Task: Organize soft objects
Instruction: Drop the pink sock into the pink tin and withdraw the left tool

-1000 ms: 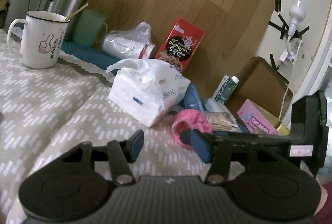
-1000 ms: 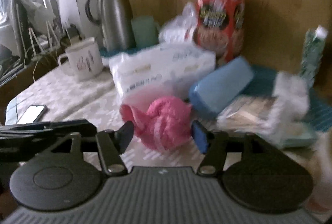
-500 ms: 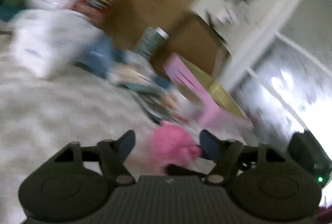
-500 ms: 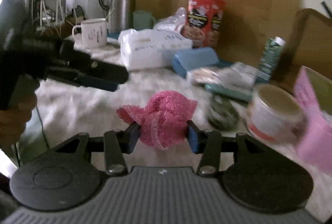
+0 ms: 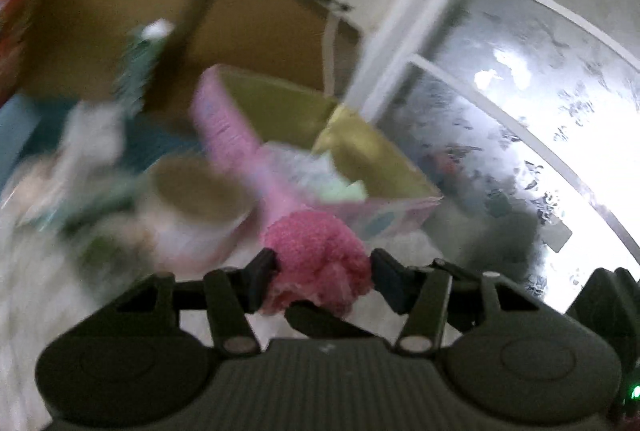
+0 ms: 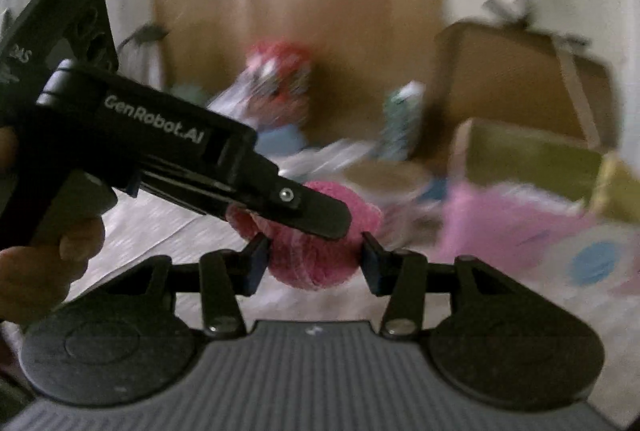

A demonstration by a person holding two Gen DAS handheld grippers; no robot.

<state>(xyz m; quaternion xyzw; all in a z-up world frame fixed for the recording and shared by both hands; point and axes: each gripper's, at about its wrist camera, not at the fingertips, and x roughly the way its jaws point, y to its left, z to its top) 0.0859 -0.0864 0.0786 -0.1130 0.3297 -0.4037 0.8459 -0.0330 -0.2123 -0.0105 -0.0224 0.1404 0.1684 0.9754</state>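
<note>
The left tongs [image 5: 324, 271] are pressed shut on the fuzzy pink soft ball [image 5: 316, 243], one tip on each side. The right tongs [image 6: 314, 255] squeeze the same ball, so both hold it just above the white cloth counter [image 6: 160, 227]. Only the right view shows the person's left hand [image 6: 48, 243] around the black handle, and one left tip lying across the top of the ball. Only the left view shows the bright frosted window [image 5: 520, 111] on the right, and a round tin with a brown lid [image 5: 192, 191] close by on the left (all of it very blurry). The open pink cardboard box with yellow-green flaps [image 5: 236, 135] sits just behind the ball, its near edge close. The bare cloth in front of the tongs leaves some room.
</note>
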